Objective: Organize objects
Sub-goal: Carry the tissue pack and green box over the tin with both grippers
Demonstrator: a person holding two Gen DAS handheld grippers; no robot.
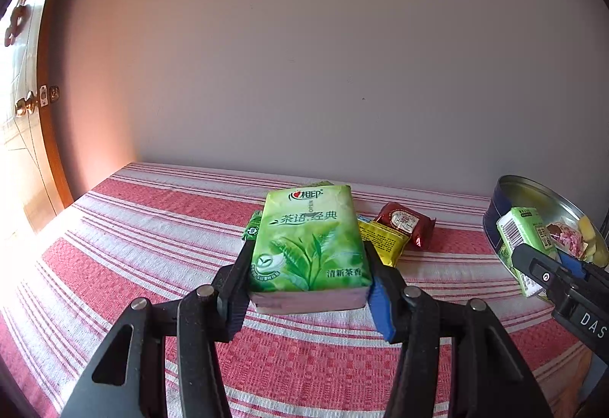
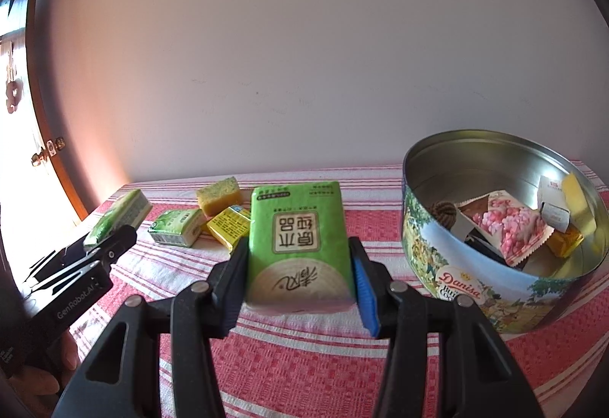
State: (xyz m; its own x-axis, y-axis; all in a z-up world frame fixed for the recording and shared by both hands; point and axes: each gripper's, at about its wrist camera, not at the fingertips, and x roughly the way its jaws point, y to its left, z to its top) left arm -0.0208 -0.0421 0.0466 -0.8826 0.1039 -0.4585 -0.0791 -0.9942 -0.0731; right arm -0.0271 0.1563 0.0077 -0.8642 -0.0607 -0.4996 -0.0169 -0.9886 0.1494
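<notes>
My left gripper (image 1: 306,266) is shut on a green tea-leaf tissue pack (image 1: 310,247) and holds it above the striped cloth. It shows from the side in the right wrist view (image 2: 118,214). My right gripper (image 2: 298,266) is shut on a second green tissue pack (image 2: 298,239), held left of the round Danisa cookie tin (image 2: 456,266). In the left wrist view this pack (image 1: 523,239) hangs at the tin's rim (image 1: 533,186). The tin holds a pink snack packet (image 2: 506,228), a yellow block (image 2: 578,205) and small boxes.
On the red-and-white striped cloth (image 2: 304,353) lie a small green tissue pack (image 2: 177,226), a yellow packet (image 2: 230,224), a yellow sponge (image 2: 219,195) and a dark red packet (image 1: 405,224). A wall stands behind; a wooden door (image 1: 26,106) is at left.
</notes>
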